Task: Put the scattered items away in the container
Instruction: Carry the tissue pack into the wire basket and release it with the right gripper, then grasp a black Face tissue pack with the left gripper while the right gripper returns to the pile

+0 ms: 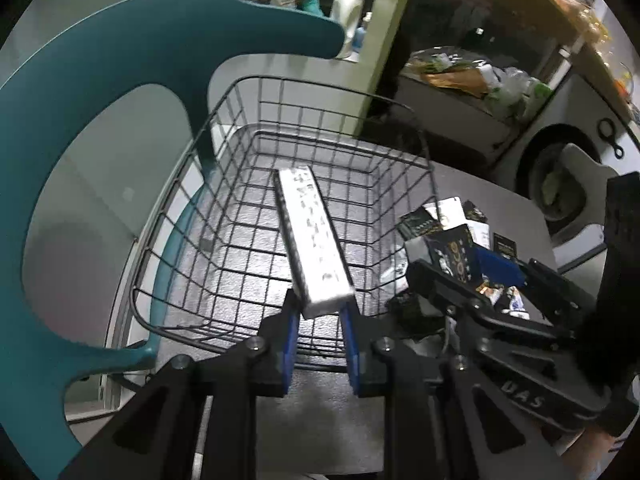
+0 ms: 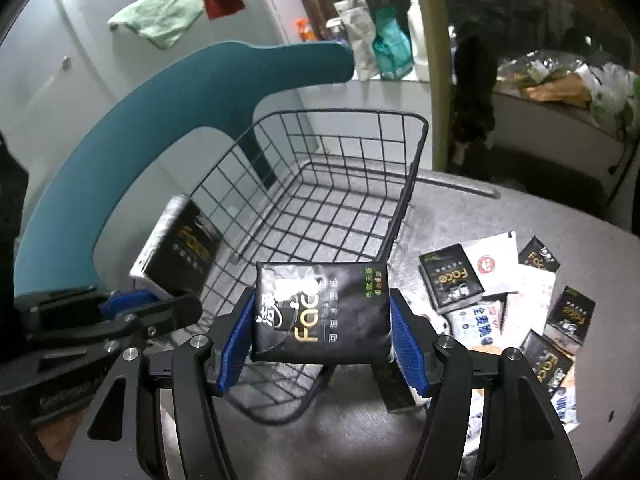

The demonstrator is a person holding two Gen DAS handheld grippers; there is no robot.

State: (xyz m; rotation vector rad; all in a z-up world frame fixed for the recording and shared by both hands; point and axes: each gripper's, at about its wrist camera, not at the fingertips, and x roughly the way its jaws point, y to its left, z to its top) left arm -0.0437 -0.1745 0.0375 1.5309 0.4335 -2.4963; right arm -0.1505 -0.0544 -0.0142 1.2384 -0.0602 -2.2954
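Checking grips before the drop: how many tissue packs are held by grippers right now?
2: one pack in the right gripper, one in the left gripper, both over the wire basket.

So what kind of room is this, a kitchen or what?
Probably a home laundry or utility corner rather than a kitchen: a front-loading washing machine stands behind the table, detergent bottles line a sill, and cloths hang on the wall. A teal chair sits at the table.

Both grippers share one build: the left gripper [image 1: 320, 316] and right gripper [image 2: 322, 334] have black angular arms, silver screws at the pivots and blue ribbed pads [image 2: 408, 346]. Pale letters mark the arm at four o'clock.
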